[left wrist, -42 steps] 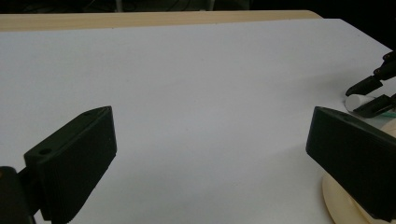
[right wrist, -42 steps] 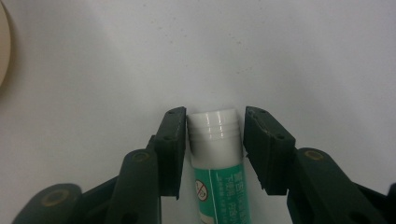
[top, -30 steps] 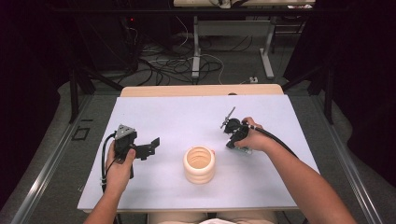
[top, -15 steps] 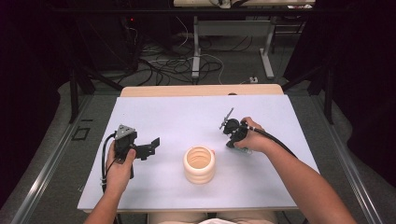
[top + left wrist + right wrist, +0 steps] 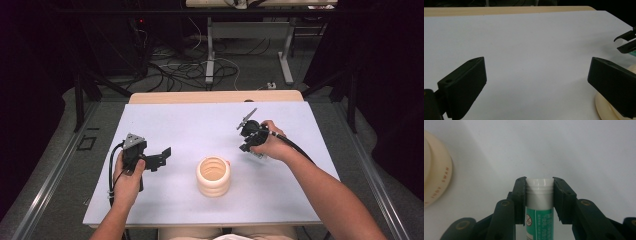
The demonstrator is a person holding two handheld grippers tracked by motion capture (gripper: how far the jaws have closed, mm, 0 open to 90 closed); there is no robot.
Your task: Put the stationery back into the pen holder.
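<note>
Item, nearest the person: left gripper (image 5: 162, 156), held in the left hand (image 5: 126, 181) over the near-left part of the white table (image 5: 190, 125); jaws spread wide, nothing between them, white surface showing in the gap in the left gripper view. Item, near centre: cream ribbed container (image 5: 213, 176), round, open at the top, standing upright on the table between the two grippers and apart from both; its edge appears at the lower right of the left gripper view (image 5: 604, 107) and at the left of the right gripper view (image 5: 436, 170), with printed lettering on its rim. Item, farther and to the right: right gripper (image 5: 539, 200), held in the right hand (image 5: 272, 146) low over the table; jaws closed against a white-and-green tube (image 5: 539, 205), gripping it on both sides just under its white threaded neck, cap end pointing away from the camera. Item, beyond the table: floor with loose cables (image 5: 190, 70) and metal frame legs (image 5: 286, 55).
</note>
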